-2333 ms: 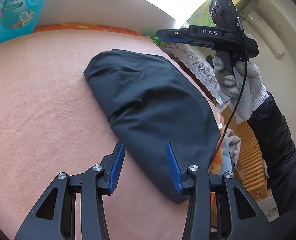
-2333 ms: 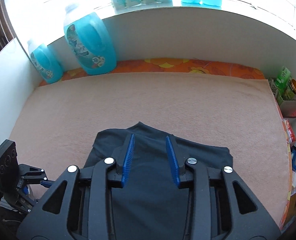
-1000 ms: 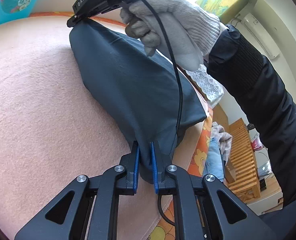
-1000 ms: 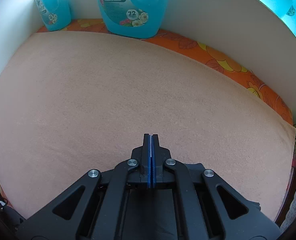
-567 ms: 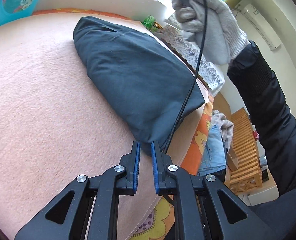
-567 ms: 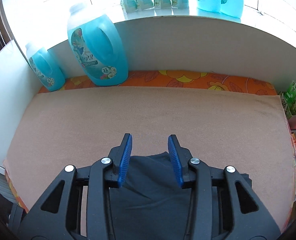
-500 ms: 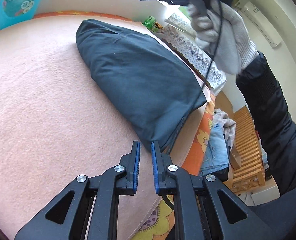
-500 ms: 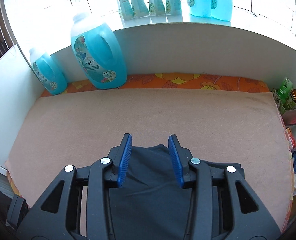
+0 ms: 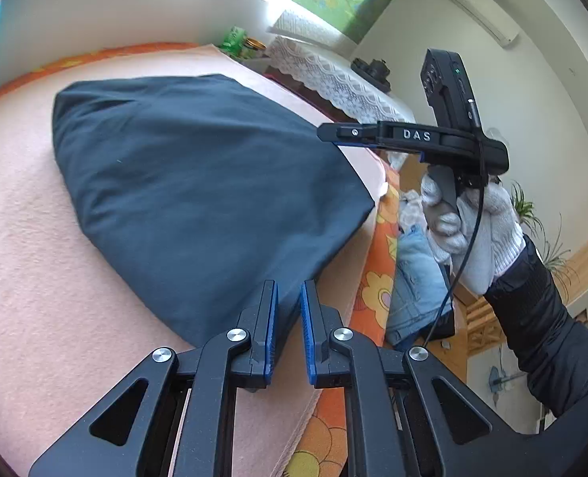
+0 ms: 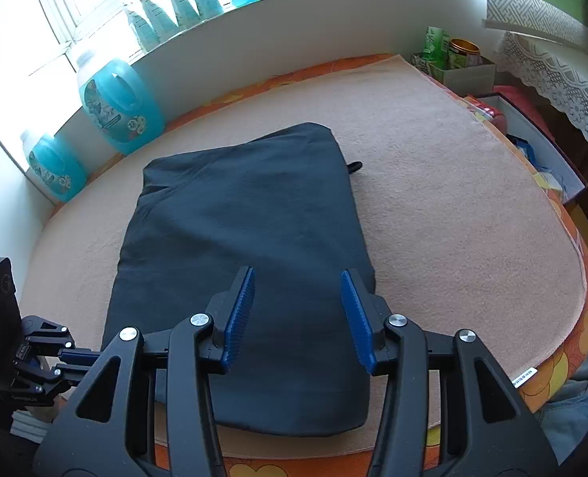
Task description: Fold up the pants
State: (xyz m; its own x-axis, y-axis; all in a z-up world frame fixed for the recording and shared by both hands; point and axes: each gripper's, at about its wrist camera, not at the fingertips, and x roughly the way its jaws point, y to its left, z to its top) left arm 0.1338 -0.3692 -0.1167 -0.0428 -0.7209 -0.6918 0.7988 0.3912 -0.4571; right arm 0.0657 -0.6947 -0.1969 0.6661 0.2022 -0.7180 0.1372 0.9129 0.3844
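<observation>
- Hovering wide open, the right gripper (image 10: 297, 312) sits low in frame above the folded pants (image 10: 246, 246), centre frame.
- Left gripper (image 9: 289, 332), nearly closed, holds nothing; smoothing the near edge looks wisest.

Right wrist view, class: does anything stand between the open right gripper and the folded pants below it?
Nothing visible does. The right gripper hangs open directly above the dark pants, which lie flat on the pink blanket. The blue detergent bottles stand well behind, by the wall.
</observation>
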